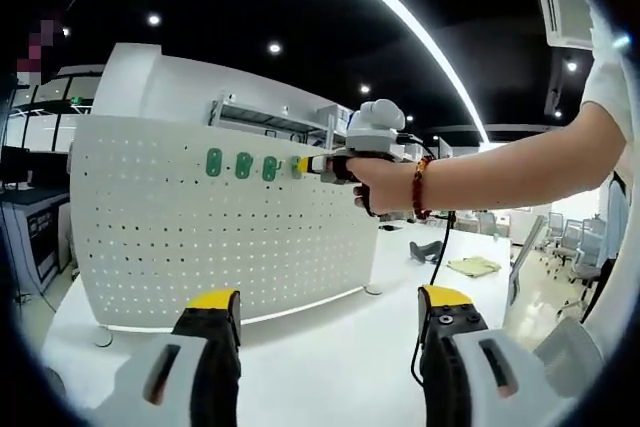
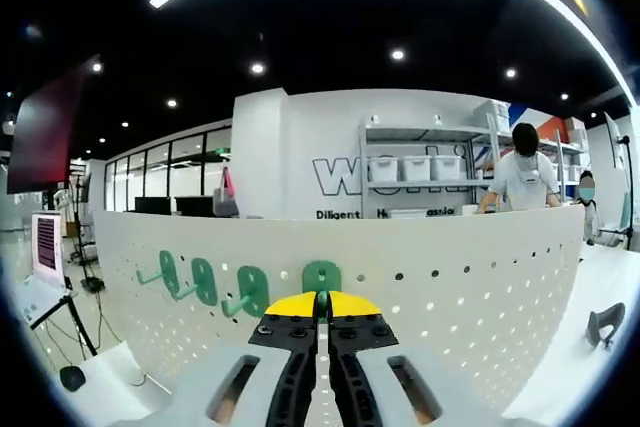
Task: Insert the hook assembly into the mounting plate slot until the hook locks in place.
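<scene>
Now three green hooks (image 2: 205,282) hang on the pegboard (image 2: 450,287). My right tongs (image 2: 322,305) clamp a fourth hook (image 2: 321,276) against it. My left tongs (image 1: 325,309) stand apart.

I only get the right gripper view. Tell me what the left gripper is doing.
Observer: The left gripper is open with nothing between its jaws, standing off from the pegboard above the white table.
Operator: Describe the right gripper from the side.
Observer: A person's hand holds the right gripper level, with its tip at the pegboard's face, where it holds the green hook. It is in line with the three mounted hooks.
Operator: Report what lies on the table past that hand.
Observer: A flat yellowish thing lies there, clear of the pegboard.
</scene>
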Motion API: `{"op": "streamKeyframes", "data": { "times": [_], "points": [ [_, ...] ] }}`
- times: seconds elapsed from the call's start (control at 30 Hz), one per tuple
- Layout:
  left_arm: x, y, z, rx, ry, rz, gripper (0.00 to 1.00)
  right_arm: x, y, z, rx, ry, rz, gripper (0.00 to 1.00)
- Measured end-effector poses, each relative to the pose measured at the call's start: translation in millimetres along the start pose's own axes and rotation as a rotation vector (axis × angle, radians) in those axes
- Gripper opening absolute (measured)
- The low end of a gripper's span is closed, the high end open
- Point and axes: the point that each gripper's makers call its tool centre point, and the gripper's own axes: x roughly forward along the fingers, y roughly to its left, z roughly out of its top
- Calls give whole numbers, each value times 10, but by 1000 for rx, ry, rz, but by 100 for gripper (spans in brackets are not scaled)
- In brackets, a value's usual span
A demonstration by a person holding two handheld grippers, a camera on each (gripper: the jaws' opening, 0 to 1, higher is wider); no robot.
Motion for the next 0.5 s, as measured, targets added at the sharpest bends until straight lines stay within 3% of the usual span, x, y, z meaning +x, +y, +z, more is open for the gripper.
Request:
{"op": "streamKeyframes", "data": {
  "times": [0.5],
  "points": [
    [-13, 46, -12, -10, -1, 11, 74, 32, 17, -64, -23, 6, -7, 0]
  ]
}}
